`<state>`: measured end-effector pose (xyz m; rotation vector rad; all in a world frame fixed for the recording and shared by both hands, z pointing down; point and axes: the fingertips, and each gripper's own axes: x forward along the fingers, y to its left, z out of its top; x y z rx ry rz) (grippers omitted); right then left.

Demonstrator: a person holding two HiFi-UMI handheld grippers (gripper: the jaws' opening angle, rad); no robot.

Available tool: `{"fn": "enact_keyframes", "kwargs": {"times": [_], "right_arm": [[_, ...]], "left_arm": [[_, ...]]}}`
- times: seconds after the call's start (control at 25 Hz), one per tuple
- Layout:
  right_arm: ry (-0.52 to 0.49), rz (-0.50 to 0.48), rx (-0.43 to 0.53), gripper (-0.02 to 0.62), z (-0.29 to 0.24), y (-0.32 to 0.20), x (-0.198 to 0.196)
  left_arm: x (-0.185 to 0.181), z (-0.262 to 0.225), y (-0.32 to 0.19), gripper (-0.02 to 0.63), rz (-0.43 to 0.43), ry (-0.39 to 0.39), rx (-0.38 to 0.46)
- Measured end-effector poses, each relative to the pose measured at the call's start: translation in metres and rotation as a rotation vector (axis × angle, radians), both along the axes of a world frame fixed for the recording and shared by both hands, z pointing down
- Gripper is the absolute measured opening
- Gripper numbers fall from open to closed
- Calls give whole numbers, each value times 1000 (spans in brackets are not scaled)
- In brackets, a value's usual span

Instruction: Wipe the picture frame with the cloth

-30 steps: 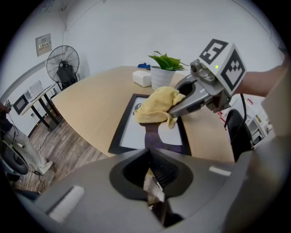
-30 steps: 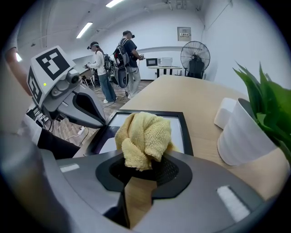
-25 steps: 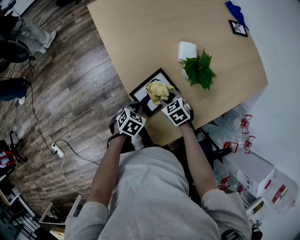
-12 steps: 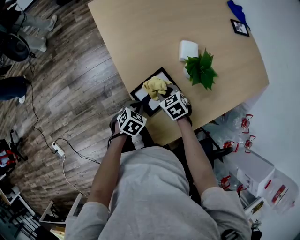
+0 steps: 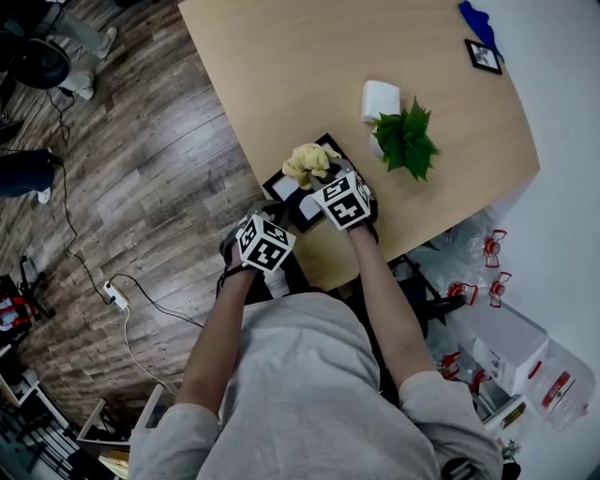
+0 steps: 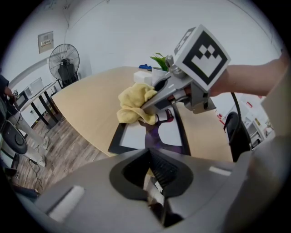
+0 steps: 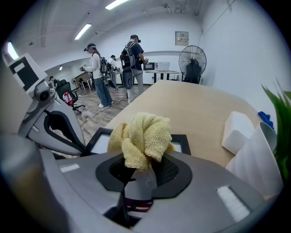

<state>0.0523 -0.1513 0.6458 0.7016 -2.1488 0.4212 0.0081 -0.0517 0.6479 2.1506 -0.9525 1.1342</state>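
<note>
A black picture frame (image 5: 292,193) with a white mat lies at the wooden table's near edge. My right gripper (image 5: 321,181) is shut on a bunched yellow cloth (image 5: 307,163), which rests on the frame's far part. In the right gripper view the cloth (image 7: 143,135) fills the jaws, and the frame (image 7: 186,142) shows behind it. My left gripper (image 5: 275,221) is at the frame's near corner. In the left gripper view its jaws (image 6: 152,179) stand close together over the frame's (image 6: 136,138) near edge, apparently clamped on it.
A green potted plant (image 5: 406,141) and a white box (image 5: 379,97) stand just right of the frame. A small framed photo (image 5: 484,56) and a blue cloth (image 5: 473,17) lie at the far right. The table (image 5: 281,66) edge runs beside my left gripper. People (image 7: 132,59) stand far off.
My right gripper has slid the yellow cloth across the frame, away from me and a little left. The left gripper has held its place.
</note>
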Motion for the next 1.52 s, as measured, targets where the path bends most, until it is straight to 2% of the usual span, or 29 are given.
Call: {"fn": "enact_keyframes", "kwargs": {"times": [0.16,0.64,1.52], "right_arm": [[-8,2,8,94,-2,-5,-8],[30,-69,36,94,-1,-6,-24],[4,-221,-1,94,0,38,-63]], "left_arm": [[-1,-1,0,52,-5,4,-2],[-1,0,0,52,-11,7,0],[0,0,-1,52,-20,11,12]]}}
